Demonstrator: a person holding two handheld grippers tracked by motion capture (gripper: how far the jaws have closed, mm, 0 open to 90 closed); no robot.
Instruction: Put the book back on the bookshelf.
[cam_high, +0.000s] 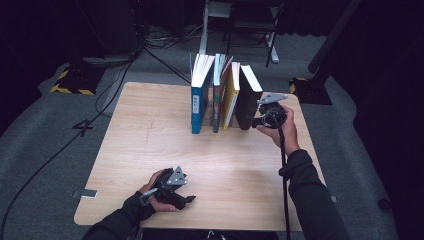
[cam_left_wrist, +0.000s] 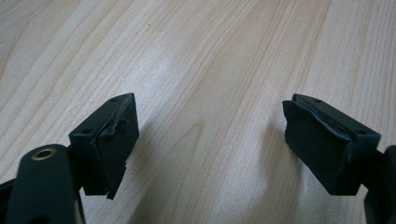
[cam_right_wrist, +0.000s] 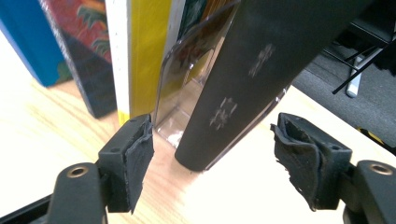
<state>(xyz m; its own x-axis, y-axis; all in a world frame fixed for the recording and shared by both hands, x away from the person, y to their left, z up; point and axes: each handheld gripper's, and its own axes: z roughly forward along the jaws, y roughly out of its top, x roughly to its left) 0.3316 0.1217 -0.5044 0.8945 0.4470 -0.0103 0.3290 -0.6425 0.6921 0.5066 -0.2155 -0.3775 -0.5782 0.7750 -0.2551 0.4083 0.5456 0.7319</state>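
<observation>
Several books stand upright in a row at the back of the wooden table (cam_high: 150, 150): a blue one (cam_high: 199, 107), a patterned one (cam_high: 216, 102), a yellow one (cam_high: 231, 100) and a black one (cam_high: 247, 100) at the right end. My right gripper (cam_high: 257, 120) is open, level with the foot of the black book (cam_right_wrist: 252, 79). The book's spine leans just ahead of the jaws, and the pads do not touch it. A clear plastic holder (cam_right_wrist: 187, 70) sits between the black book and the yellow book (cam_right_wrist: 144, 46). My left gripper (cam_high: 187, 199) rests open near the front edge, with bare wood between its jaws (cam_left_wrist: 210, 140).
The blue book (cam_right_wrist: 28, 42) and the patterned book (cam_right_wrist: 79, 46) stand further along the row. Grey carpet surrounds the table, with cables (cam_high: 60, 145) at the left, a black-and-yellow base (cam_high: 75, 82) at the back left and a stand's legs (cam_high: 272, 50) behind the books.
</observation>
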